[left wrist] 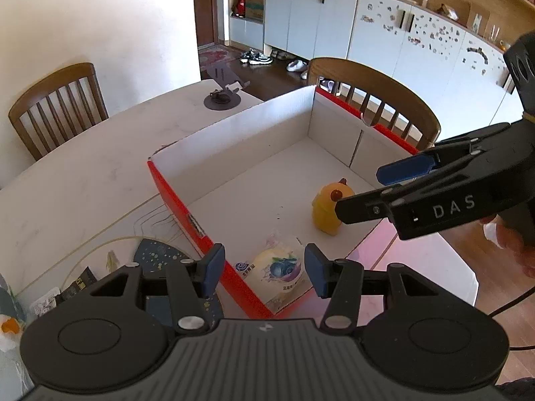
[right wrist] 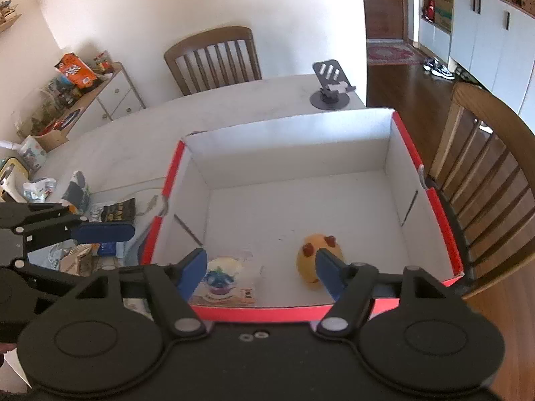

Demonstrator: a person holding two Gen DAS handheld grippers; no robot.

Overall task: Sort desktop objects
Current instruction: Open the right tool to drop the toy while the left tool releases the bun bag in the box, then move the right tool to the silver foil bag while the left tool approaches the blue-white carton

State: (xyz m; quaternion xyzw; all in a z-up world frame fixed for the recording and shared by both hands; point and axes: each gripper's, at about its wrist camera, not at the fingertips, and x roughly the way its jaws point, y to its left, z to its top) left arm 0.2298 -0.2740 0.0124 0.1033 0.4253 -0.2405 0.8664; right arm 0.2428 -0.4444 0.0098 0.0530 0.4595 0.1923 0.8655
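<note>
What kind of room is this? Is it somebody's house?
Most likely a dining room in someone's home. A big pale table has wooden chairs around it, shoes lie on the wooden floor by a door, and a long row of white cupboards has jars and knick-knacks on top.

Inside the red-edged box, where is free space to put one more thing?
The red-edged cardboard box has a bare floor at the back, towards its far wall. Its front holds the yellow round toy and the blueberry snack packet. Left of it, small packets crowd the table.
</note>
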